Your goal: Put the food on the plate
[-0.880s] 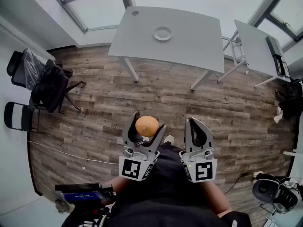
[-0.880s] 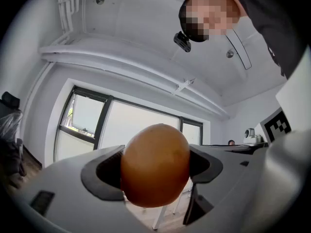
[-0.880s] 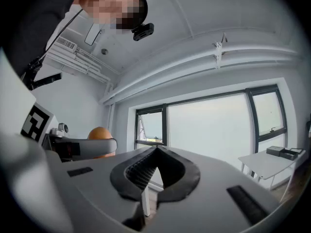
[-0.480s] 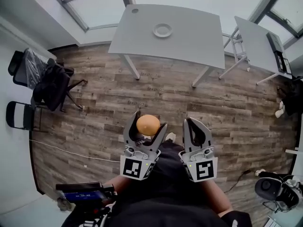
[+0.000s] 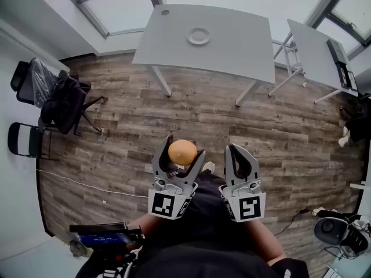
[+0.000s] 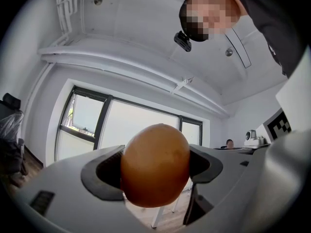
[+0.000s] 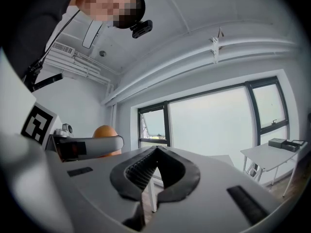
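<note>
An orange, egg-shaped piece of food point(image 5: 182, 152) sits between the jaws of my left gripper point(image 5: 178, 155), which is shut on it and held level in front of the person's body. In the left gripper view the food point(image 6: 155, 165) fills the gap between both pads. My right gripper point(image 5: 242, 157) is beside it on the right, shut with nothing in it; its pads meet at the tips point(image 7: 156, 155). The orange food point(image 7: 106, 139) shows at the left of the right gripper view. A small white plate point(image 5: 199, 36) lies on the grey table point(image 5: 232, 45) far ahead.
Wood-plank floor point(image 5: 191, 114) lies between me and the table. A second grey table point(image 5: 316, 54) stands at the right. Black chairs point(image 5: 58, 103) with dark clothing stand at the left wall. Cables and gear point(image 5: 339, 230) sit at the lower right.
The view has shifted slightly; the table and plate sit marginally higher in the picture. Both grippers keep their pose, the left still holding the food.
</note>
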`<action>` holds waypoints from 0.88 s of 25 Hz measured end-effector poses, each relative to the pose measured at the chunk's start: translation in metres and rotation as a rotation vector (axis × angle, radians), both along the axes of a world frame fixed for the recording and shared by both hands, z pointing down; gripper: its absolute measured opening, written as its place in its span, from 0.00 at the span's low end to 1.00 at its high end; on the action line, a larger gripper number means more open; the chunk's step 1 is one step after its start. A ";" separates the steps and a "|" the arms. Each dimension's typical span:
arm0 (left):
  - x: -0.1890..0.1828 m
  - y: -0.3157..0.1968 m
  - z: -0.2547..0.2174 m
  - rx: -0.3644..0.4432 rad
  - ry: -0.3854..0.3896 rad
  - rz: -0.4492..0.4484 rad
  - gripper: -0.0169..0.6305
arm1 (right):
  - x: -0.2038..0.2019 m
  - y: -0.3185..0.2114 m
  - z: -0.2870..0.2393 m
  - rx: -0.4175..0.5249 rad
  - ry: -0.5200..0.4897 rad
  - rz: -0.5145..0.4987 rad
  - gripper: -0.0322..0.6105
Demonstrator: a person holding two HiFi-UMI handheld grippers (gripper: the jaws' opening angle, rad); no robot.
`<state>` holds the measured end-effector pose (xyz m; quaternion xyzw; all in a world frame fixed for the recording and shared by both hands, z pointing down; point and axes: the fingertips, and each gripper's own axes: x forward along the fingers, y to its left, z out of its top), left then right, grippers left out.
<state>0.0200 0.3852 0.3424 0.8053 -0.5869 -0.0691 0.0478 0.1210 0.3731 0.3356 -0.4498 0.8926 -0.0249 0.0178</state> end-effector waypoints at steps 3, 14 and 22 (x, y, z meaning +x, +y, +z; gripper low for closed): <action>0.000 -0.001 0.000 0.000 -0.001 -0.005 0.57 | 0.001 0.000 0.003 -0.008 0.005 -0.006 0.05; -0.017 -0.018 -0.005 -0.008 -0.023 -0.087 0.57 | 0.016 -0.014 0.002 -0.016 -0.037 -0.014 0.05; -0.023 -0.013 0.008 -0.044 -0.059 -0.130 0.57 | 0.039 -0.017 0.003 -0.006 -0.065 -0.003 0.05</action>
